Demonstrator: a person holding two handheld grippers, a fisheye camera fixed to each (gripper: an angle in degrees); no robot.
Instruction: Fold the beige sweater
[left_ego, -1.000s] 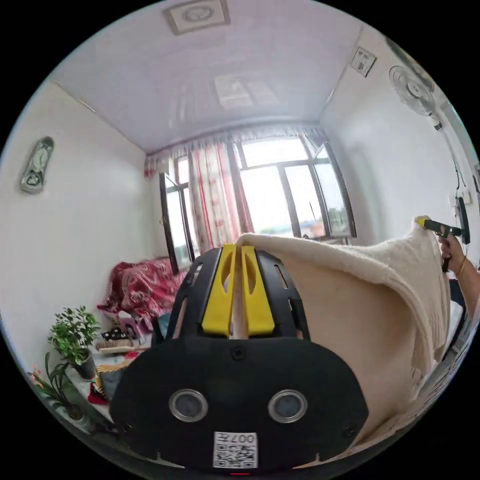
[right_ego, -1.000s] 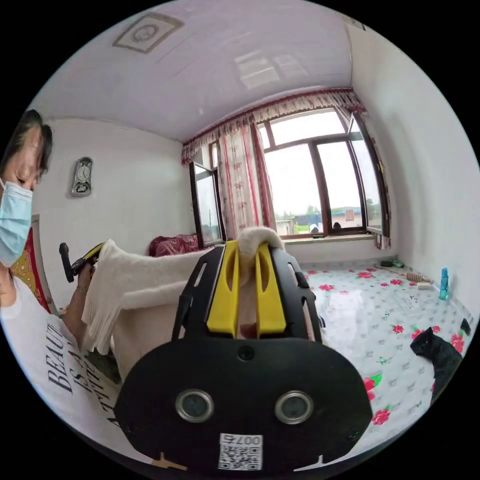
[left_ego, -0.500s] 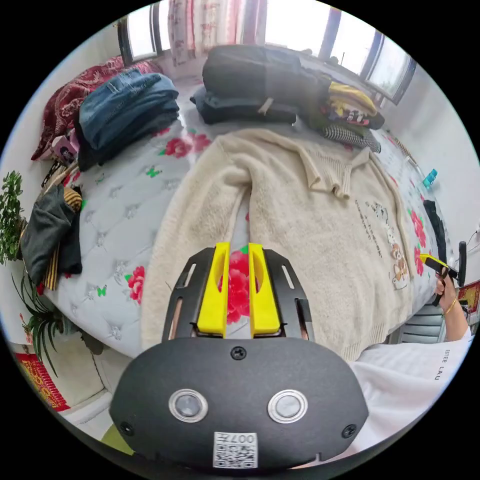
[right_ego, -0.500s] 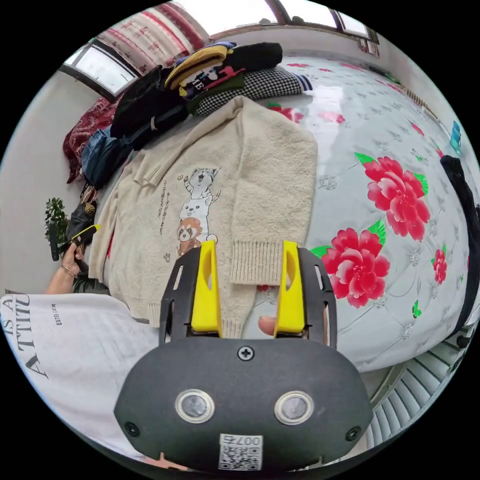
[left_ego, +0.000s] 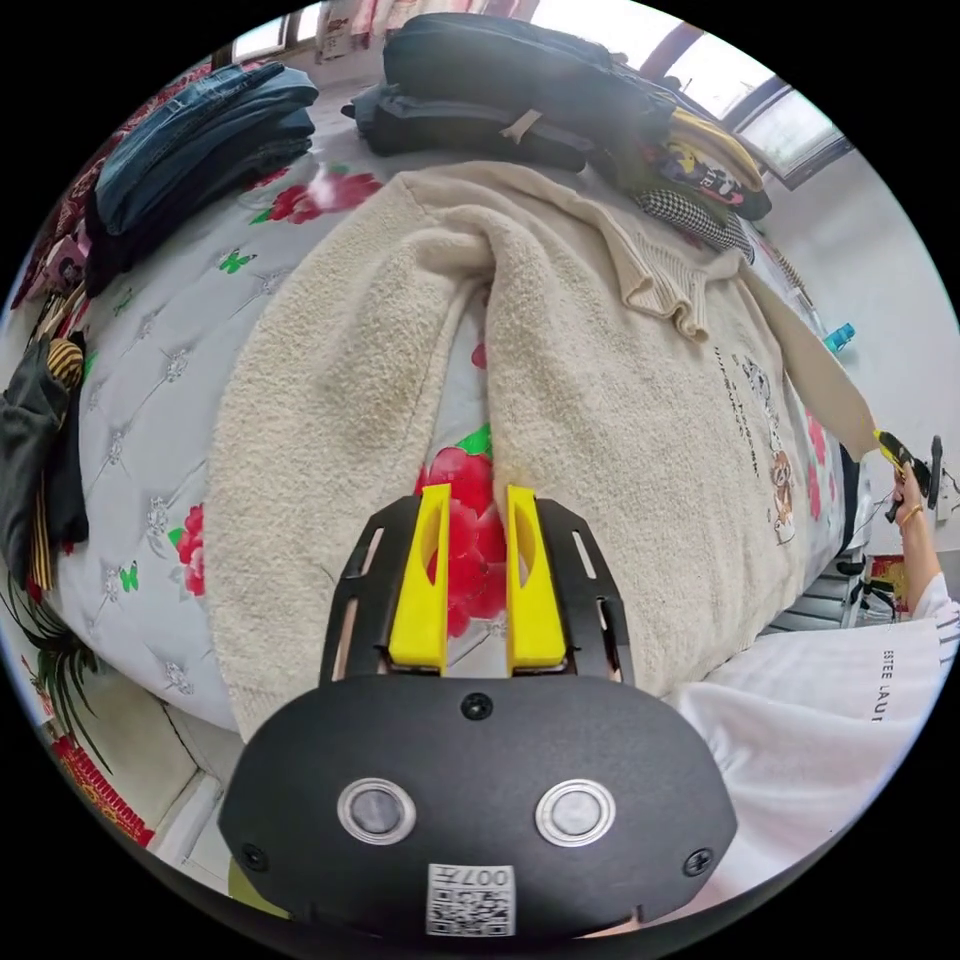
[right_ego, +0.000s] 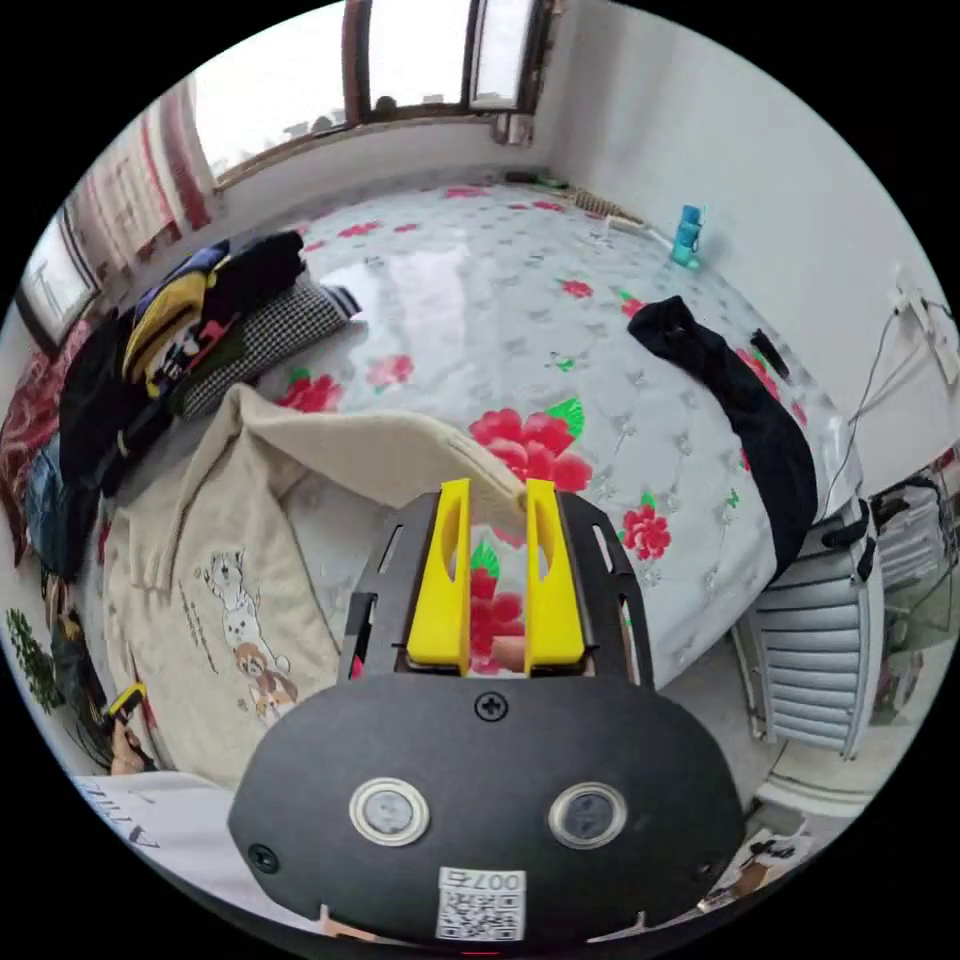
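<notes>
1. The bed (left_ego: 170, 400) is big and has a grey cover with red flowers on it.
2. The sweater (left_ego: 620, 420) lies flat on the bed, front side up. It has little animals on its chest. One sleeve (left_ego: 330, 430) lies beside the body with a strip of cover showing between them. The other sleeve (right_ego: 390, 455) is pulled out to the side, off the body.
3. Folded clothes (left_ego: 500, 90) sit in piles along the far edge of the bed, past the sweater's neck.
4. A black cloth (right_ego: 740, 400) lies across a corner of the bed, well away from the sweater.
5. The right gripper (right_ego: 497, 495) has the end of the pulled-out sleeve at its tips. Its jaws are close together, but I cannot tell if both pinch the cuff.
6. The left gripper (left_ego: 477, 500) hangs just over the gap between the sleeve and the body. Its jaws are a little apart and hold nothing.
</notes>
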